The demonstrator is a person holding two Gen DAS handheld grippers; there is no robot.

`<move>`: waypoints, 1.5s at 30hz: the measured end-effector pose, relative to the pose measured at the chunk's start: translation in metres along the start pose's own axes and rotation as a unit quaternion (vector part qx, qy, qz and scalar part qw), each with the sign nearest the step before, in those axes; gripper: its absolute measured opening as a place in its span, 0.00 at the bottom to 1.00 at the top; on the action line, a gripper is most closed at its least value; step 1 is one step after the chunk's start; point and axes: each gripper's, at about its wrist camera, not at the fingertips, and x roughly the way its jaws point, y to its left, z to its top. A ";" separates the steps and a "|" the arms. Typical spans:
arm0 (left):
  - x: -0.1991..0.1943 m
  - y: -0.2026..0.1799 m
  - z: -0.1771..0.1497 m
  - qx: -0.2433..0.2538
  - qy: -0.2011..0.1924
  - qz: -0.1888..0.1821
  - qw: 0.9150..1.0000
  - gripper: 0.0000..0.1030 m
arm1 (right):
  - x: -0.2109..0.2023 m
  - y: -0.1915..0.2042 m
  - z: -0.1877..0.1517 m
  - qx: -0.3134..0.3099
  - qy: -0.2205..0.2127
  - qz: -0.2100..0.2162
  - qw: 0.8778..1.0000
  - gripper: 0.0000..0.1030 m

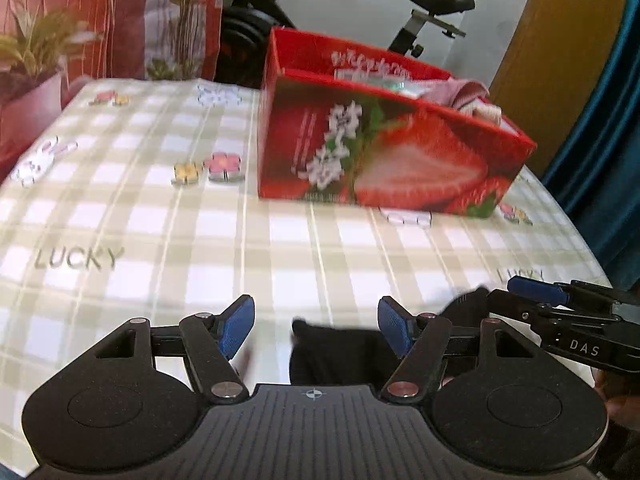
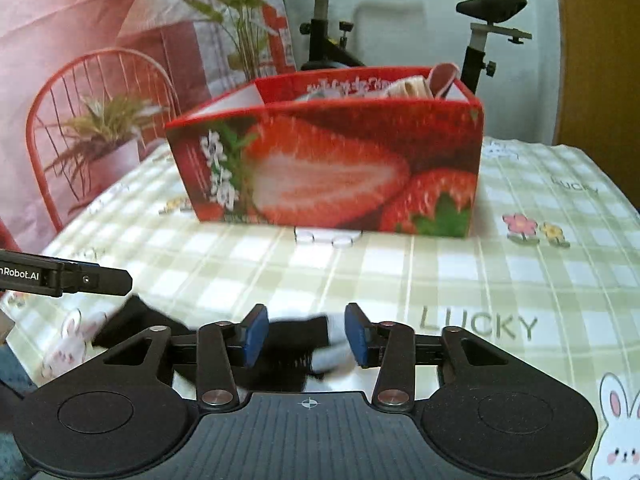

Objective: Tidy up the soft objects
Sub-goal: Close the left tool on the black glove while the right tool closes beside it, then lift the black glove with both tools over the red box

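A black sock lies on the checked tablecloth close below me. My left gripper hangs over it, open, its blue pads apart from the cloth. In the right wrist view the sock shows black with a grey-white end, and it lies between the pads of my right gripper, which stand open and do not visibly press it. Behind it stands a red strawberry-print box with pink and beige cloths inside. Both grippers are side by side over the sock.
An exercise bike stands behind the table. A red wire chair and a potted plant are at the far left, a teal curtain at the right. The table's right edge is near.
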 end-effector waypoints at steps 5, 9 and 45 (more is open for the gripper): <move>0.003 0.003 -0.010 -0.010 0.006 -0.008 1.000 0.68 | 0.007 0.000 -0.009 0.001 0.008 0.000 1.000 0.46; 0.010 0.005 -0.016 -0.013 0.021 -0.012 1.000 0.68 | 0.014 -0.003 -0.015 0.007 0.021 0.002 1.000 0.47; 0.018 0.006 -0.024 -0.015 0.022 -0.054 0.998 0.30 | 0.011 0.006 -0.016 0.007 0.011 0.058 0.998 0.11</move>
